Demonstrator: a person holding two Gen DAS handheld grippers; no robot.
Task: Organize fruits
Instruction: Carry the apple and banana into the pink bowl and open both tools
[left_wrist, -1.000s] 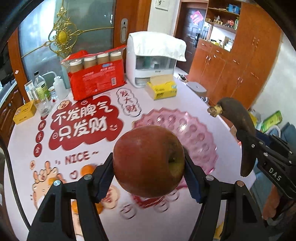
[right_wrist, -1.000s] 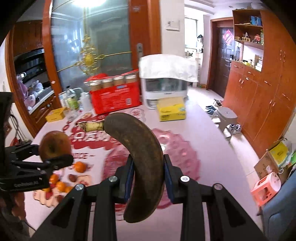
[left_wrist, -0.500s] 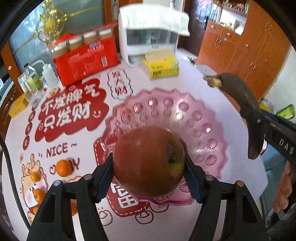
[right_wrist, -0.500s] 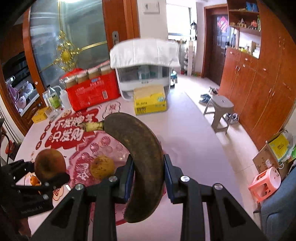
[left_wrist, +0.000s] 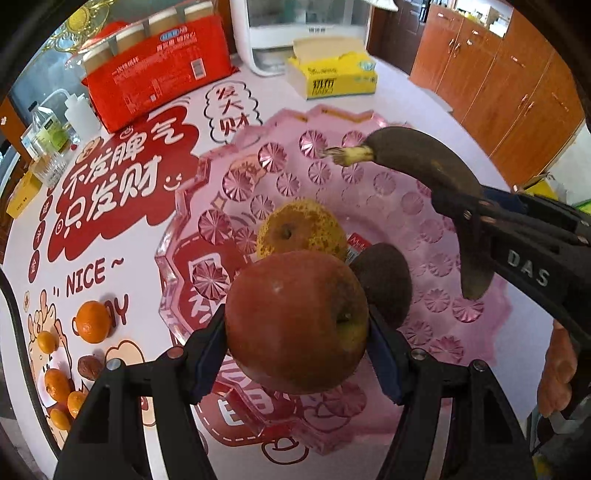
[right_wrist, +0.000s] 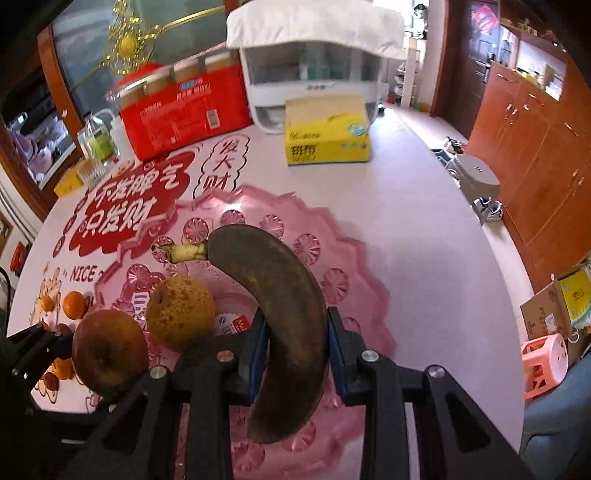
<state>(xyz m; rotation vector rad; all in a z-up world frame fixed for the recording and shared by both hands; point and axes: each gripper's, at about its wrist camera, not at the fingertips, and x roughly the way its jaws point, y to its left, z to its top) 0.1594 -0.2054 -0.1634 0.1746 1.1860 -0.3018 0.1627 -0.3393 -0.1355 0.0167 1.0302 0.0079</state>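
Observation:
My left gripper (left_wrist: 297, 354) is shut on a red apple (left_wrist: 297, 321) and holds it over the near left part of a pink glass fruit plate (left_wrist: 436, 229). My right gripper (right_wrist: 297, 352) is shut on a brown overripe banana (right_wrist: 284, 314) above the plate's (right_wrist: 354, 266) middle. In the plate lie a speckled yellow pear (left_wrist: 301, 227) and a dark brown fruit (left_wrist: 388, 282) partly hidden behind the apple. The pear (right_wrist: 179, 312) and apple (right_wrist: 109, 350) also show in the right wrist view. Several small oranges (left_wrist: 92, 321) lie on the table left of the plate.
A red carton of jars (left_wrist: 159, 70), a yellow tissue box (left_wrist: 332, 74) and a white appliance (right_wrist: 314, 70) stand at the table's back. Bottles and a glass (left_wrist: 51, 166) stand at the back left. The table edge runs along the right, with wooden cabinets (right_wrist: 535, 147) beyond.
Both grippers have moved forward and down over the pink plate, still holding their fruit. The pear and the dark fruit in the plate have come into the left wrist view.

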